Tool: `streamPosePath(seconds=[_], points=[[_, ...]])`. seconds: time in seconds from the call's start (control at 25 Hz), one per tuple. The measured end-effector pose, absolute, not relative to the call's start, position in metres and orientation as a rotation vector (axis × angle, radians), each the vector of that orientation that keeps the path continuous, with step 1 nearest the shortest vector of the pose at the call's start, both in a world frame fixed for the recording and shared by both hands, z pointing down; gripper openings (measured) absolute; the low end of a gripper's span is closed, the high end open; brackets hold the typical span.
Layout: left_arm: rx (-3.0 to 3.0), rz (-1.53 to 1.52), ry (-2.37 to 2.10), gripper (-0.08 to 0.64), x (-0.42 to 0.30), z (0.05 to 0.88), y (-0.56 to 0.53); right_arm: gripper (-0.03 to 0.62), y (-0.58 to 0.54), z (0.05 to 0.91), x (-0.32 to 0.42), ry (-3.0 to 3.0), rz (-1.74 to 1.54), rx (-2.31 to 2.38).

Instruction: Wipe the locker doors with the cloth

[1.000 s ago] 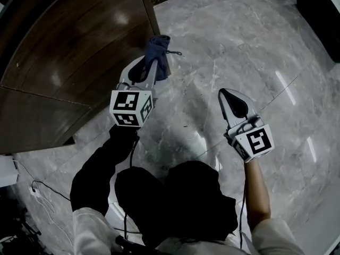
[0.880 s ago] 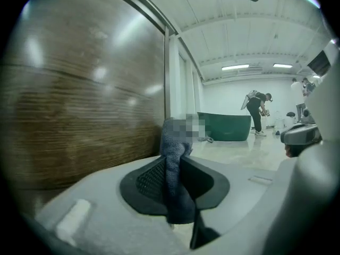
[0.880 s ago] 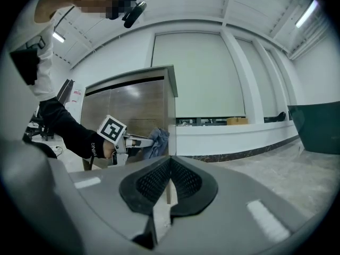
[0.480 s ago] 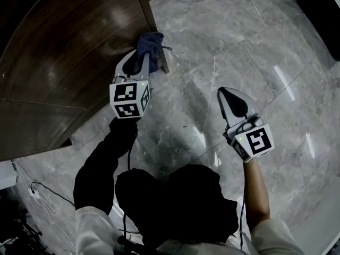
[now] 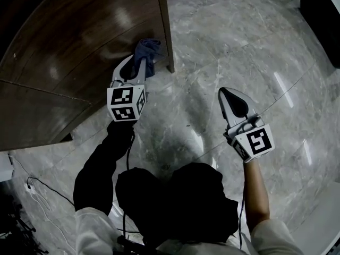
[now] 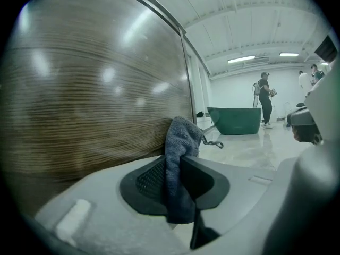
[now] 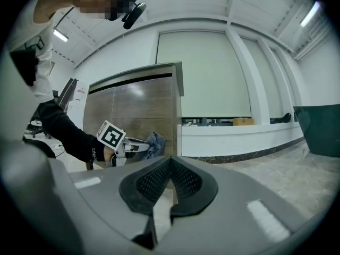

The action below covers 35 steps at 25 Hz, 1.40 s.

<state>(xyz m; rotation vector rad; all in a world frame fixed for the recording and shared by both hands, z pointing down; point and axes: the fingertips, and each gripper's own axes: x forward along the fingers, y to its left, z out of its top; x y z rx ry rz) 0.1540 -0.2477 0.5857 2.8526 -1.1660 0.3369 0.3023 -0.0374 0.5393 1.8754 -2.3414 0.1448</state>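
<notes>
Cloth (image 5: 149, 49) moved closer to locker door (image 5: 79, 41), pinched in left gripper (image 5: 140, 64).

Overall level: the head view is dim and underexposed; both gripper views are brighter, with a pale ceiling and pale walls.
Light source: ceiling strip lights (image 6: 247, 60) overhead.
Glare: soft white spots on the glossy locker door (image 5: 79, 41); bright streaks on the polished marble floor (image 5: 255, 47).
Shadows: a soft dark patch on the floor in front of the person.
Distortion: strong fisheye in both gripper views, with black corners and bowed straight edges.
Focus: the cloth (image 6: 180, 142) is sharp; the nearest foreground and the far background are soft.
</notes>
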Motion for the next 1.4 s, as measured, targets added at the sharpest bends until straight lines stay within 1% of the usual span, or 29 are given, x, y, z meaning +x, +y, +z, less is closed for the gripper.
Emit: streamPosePath(seconds=[0.24,0.8,1.4], points=[[2.847,0.372,-1.199,0.083,0.111,0.589,-0.244,0.005,-0.044,0.538,0.271,-2.379,0.135,1.824],[2.819,0.394,-1.23,0.083,0.052,0.596,-0.24,0.005,-0.064,0.548,0.223,-2.406,0.124,1.738],[2.771,0.387,-1.302,0.083,-0.021,0.599,-0.233,0.005,-0.085,0.551,0.149,-2.471,0.129,1.63]])
